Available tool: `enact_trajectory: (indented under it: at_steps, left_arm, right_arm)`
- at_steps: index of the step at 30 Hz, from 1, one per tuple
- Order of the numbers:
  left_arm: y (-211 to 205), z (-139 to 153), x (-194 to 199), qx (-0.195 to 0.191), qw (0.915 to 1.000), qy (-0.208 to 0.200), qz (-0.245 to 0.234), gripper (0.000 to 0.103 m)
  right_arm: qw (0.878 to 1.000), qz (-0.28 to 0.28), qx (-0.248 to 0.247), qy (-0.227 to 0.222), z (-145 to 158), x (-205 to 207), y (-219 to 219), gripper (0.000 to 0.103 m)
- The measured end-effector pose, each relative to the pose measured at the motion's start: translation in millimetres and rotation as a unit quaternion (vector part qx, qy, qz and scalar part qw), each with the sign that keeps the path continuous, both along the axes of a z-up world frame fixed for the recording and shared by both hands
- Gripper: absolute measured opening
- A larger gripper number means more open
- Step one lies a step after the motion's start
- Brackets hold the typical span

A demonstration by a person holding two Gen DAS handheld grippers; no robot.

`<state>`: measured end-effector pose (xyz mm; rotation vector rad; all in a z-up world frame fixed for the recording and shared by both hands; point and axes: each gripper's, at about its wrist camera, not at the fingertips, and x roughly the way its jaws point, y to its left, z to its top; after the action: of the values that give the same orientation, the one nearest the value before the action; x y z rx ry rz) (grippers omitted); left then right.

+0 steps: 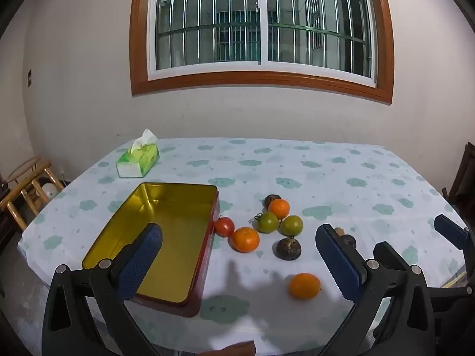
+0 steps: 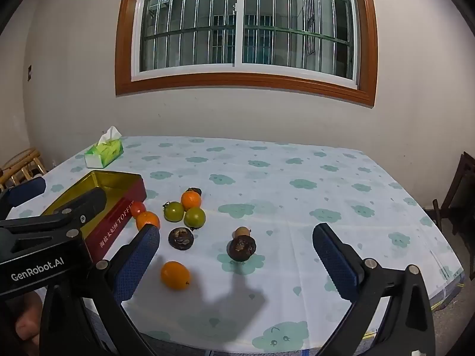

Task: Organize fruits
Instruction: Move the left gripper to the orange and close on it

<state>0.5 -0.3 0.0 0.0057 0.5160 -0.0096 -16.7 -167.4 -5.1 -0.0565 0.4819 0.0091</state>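
An open red tin with a gold inside lies empty on the left of the table. Beside it sit a red tomato, two mandarins, two green fruits and dark brown fruits. A lone orange fruit lies nearest the front. My left gripper hovers open above the tin's near end and the fruits. My right gripper hangs open over the dark fruit, holding nothing.
A green tissue pack stands at the table's back left. Wooden stools are off the left edge, a dark chair off the right. The cloud-print cloth spreads bare toward the wall and window.
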Motion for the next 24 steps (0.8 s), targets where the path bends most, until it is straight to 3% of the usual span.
enact_trajectory:
  at_steps: [4,15,24]
  left_arm:
    - [-2,0,-3,-0.001,0.9999,-0.010,0.007,0.103]
    - [12,-5,-1,-0.006,0.9999,0.010,0.007,0.102]
    - [-25,-29,1,0.061,0.9964,0.031,-0.050,0.102]
  right_arm:
    - [1.000,-0.002,0.000,0.004,-1,3,0,0.103]
    - [1.000,-0.010,0.005,0.017,-2,4,-7,0.103]
    - [0.999,-0.044,0.029,0.010,-8,2,-40,0.103]
